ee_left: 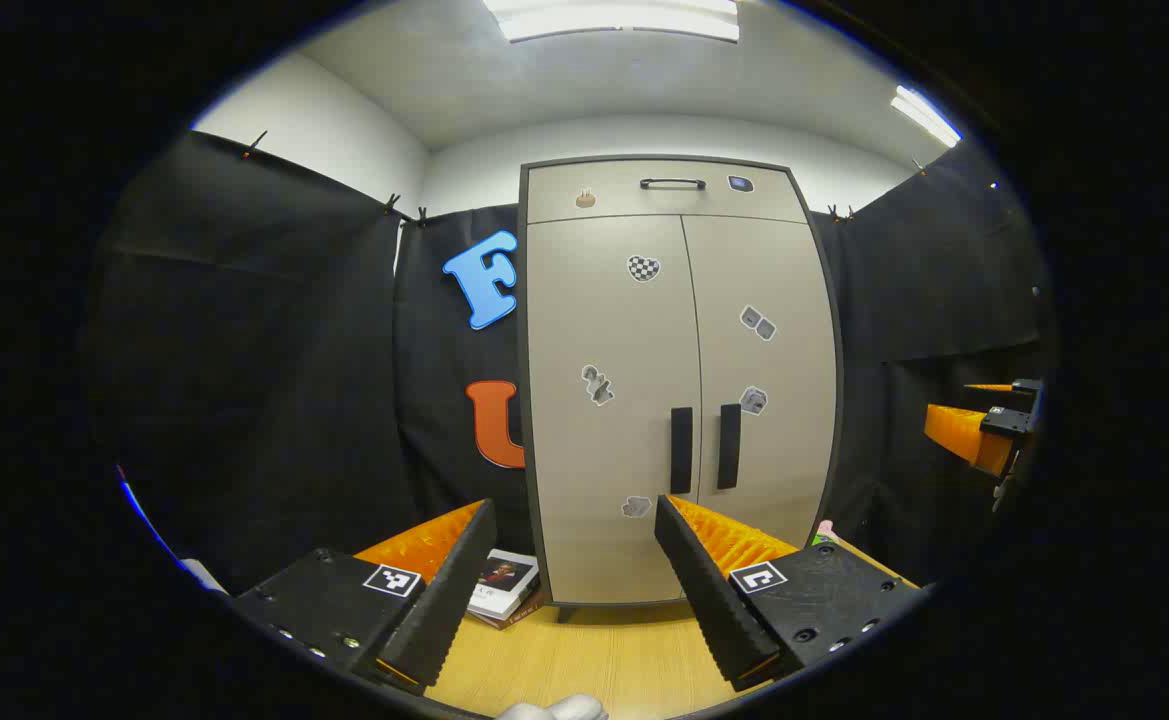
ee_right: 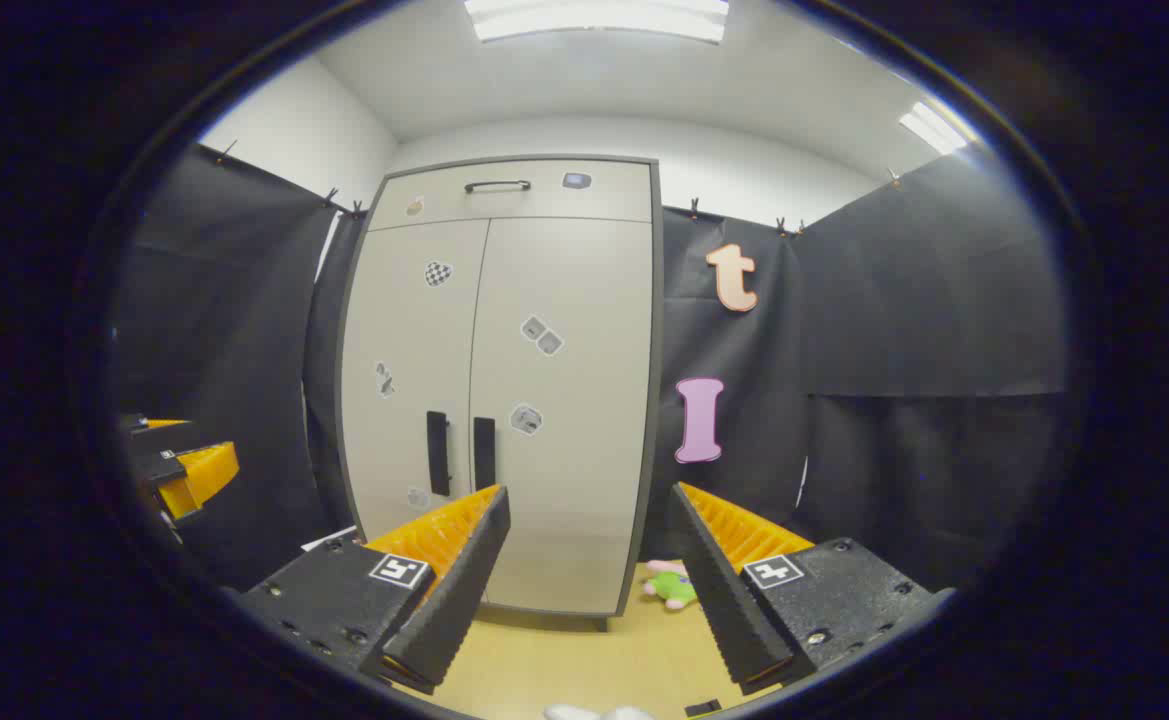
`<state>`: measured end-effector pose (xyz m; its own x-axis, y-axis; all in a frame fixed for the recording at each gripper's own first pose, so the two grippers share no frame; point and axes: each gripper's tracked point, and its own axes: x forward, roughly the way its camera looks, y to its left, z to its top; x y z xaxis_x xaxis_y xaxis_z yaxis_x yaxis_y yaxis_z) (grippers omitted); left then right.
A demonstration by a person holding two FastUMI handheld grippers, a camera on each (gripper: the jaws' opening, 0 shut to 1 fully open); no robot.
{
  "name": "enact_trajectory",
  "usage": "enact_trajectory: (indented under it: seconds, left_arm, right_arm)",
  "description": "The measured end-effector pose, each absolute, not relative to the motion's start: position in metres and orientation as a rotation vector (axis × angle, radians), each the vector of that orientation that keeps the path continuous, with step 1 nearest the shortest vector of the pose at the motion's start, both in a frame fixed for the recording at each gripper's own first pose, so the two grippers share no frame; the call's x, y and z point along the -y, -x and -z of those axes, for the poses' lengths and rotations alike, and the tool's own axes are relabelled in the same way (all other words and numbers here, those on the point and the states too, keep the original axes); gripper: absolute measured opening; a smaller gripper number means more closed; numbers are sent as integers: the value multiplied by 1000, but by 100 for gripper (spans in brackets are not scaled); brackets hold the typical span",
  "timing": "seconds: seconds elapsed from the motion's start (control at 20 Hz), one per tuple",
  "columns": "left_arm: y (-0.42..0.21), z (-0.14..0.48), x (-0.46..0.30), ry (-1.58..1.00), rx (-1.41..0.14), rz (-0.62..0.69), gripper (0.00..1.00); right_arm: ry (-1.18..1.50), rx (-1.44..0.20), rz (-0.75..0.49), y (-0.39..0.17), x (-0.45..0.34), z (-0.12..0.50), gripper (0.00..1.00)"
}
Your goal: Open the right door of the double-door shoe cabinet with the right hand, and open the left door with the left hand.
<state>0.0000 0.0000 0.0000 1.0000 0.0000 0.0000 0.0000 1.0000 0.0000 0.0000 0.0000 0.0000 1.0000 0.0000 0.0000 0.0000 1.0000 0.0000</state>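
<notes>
Left hand-held gripper (ee_left: 576, 520) wide open, empty | right hand-held gripper (ee_right: 589, 505) same | shoe cabinet (ee_left: 679, 330) doors closed

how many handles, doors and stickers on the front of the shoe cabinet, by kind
tall beige cabinet doors: 2, left and right, both shut
black vertical door handles: 2, and
black horizontal drawer handle at the top: 1
small grey stickers on the front: 8, e.g. the checkered heart
total: 13
</notes>
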Motion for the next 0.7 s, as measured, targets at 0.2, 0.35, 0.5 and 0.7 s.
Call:
enact_trajectory:
  seconds: [0.2, 0.35, 0.5, 0.7]
  left_arm:
    - [0, 1, -1, -2, 2, -10, 96]
    - [-1, 1, 0, -5, -1, -10, 96]
    - [-1, 2, 0, -9, -3, -8, 96]
    - [-2, 3, 0, -10, -6, -11, 96]
  right_arm:
    - [-4, 0, -9, -3, -2, 0, 99]
    - [-10, -7, -10, -5, 0, 4, 99]
    - [-17, -19, -8, -10, 2, 8, 99]
    - [-12, -21, -1, -16, 2, 9, 99]
